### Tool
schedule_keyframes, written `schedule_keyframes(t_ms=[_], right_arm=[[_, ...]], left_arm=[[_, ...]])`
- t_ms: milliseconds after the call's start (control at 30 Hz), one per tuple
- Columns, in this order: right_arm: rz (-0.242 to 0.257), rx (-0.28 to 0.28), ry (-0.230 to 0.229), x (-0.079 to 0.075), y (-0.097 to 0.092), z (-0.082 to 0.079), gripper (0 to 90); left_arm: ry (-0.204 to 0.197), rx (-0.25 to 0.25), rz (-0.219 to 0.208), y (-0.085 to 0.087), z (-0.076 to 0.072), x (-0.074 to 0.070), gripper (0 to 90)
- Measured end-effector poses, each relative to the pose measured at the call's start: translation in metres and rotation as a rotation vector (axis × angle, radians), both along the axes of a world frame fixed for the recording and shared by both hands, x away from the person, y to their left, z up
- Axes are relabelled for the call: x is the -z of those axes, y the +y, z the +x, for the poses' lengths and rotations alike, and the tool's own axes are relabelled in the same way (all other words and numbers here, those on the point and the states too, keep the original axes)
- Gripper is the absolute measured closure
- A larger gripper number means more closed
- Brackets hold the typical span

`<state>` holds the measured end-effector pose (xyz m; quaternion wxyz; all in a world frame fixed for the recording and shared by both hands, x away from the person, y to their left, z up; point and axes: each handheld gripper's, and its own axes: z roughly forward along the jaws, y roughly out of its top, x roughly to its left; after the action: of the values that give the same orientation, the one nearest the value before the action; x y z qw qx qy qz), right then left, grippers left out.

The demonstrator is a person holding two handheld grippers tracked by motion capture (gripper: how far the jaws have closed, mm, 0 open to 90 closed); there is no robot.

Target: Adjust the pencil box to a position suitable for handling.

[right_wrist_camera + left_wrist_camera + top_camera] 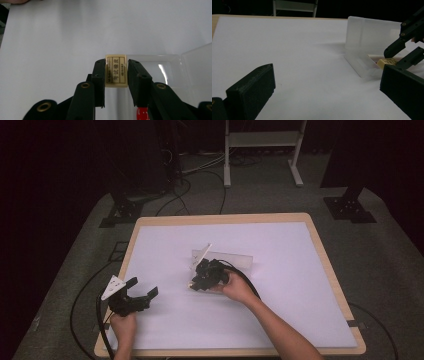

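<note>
A cream eraser (116, 71) with black printed characters is pinched between the two black jaws of my right gripper (116, 65); it hangs over the near end of a clear plastic box (160, 67). In the high view my right gripper (200, 279) sits at the table's middle, over the box (235, 261), whose lid (201, 254) stands up. From the left gripper view the eraser (388, 62) shows just above the box's tray (362, 66). A small red thing (142, 113) lies in the box below the jaws. My left gripper (143, 287) rests open at the near left, holding nothing.
A white sheet (280, 285) covers the wood-edged table (327, 265). Black cables (85, 290) trail off the table's left side. On the floor behind stand dark stand feet (122, 212) and a white frame (262, 140).
</note>
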<state>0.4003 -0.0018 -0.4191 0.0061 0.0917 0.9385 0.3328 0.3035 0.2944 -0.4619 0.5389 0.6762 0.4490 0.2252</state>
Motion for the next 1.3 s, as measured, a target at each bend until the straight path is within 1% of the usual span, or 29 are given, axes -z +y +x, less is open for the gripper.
schedule_keyframes(t_ms=[133, 300, 433, 700, 900, 967, 1300], right_arm=[[0.004, 0.028, 0.002, 0.001, -0.003, 0.006, 67.8], [0.001, 0.06, -0.011, 0.003, -0.006, 0.01, 67.8], [0.006, 0.074, -0.017, 0.003, -0.006, 0.013, 67.8], [0.008, 0.087, -0.024, 0.001, -0.005, 0.02, 67.8], [0.007, 0.094, -0.02, 0.001, -0.002, 0.024, 67.8], [0.01, 0.093, -0.026, 0.002, -0.001, 0.025, 67.8], [0.013, 0.103, -0.003, 0.009, -0.002, 0.032, 67.8]], left_arm=[[0.0, 0.0, -0.001, 0.0, 0.0, 0.0, 0.0], [0.001, 0.0, 0.0, 0.0, 0.0, 0.0, 0.0], [0.002, -0.001, 0.0, 0.0, 0.0, 0.0, 0.0], [0.004, -0.003, 0.0, 0.001, 0.0, 0.0, 0.0], [0.005, -0.004, -0.002, 0.001, 0.0, 0.0, 0.0], [0.006, -0.005, 0.0, 0.001, 0.001, 0.0, 0.0], [0.007, -0.007, 0.004, 0.0, 0.0, 0.0, 0.0]])
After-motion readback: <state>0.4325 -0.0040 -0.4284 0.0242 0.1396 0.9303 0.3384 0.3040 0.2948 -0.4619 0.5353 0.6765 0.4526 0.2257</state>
